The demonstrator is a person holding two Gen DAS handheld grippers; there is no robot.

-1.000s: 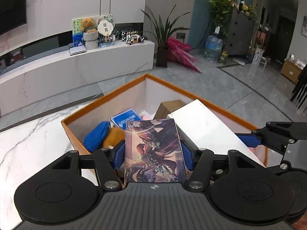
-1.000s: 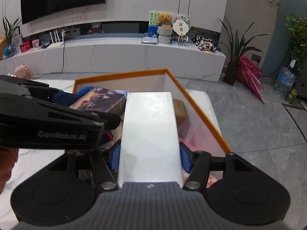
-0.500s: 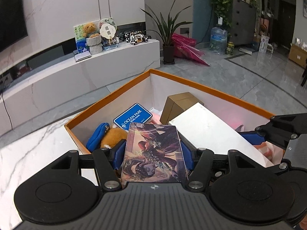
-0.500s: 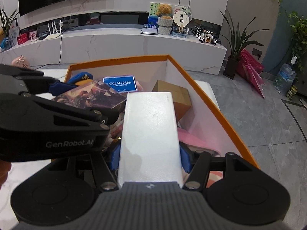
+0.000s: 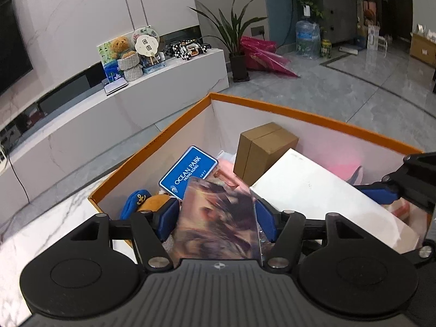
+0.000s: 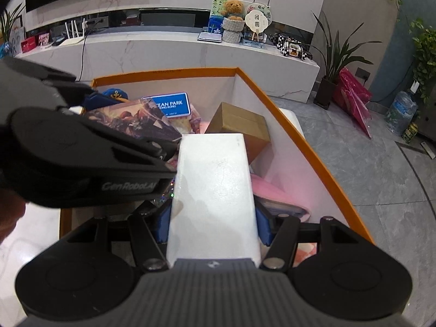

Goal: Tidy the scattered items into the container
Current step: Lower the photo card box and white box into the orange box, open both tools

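Observation:
An orange-rimmed white box (image 5: 299,113) holds several items. My left gripper (image 5: 216,212) hangs over its near left part with a dark picture card (image 5: 218,218) between its blue pads. Its jaws are opening: narrow gaps show at both card edges, and the card is blurred. My right gripper (image 6: 214,218) is shut on a long white box (image 6: 215,185), held over the container's right half. That white box (image 5: 313,199) lies just right of the card. In the right wrist view the left gripper's black body covers the left side.
Inside lie a blue Ocean Park sign (image 5: 188,177), a brown carton (image 5: 261,150), a blue-capped plush toy (image 5: 136,200) and something pink (image 5: 343,163). The container stands on a white marble table (image 5: 54,218). Behind it are a long TV bench and grey floor.
The left gripper has rolled and sunk a little over the container. Its pads have drawn apart from the card, which now looks blurred. The right gripper still holds the white box in place.

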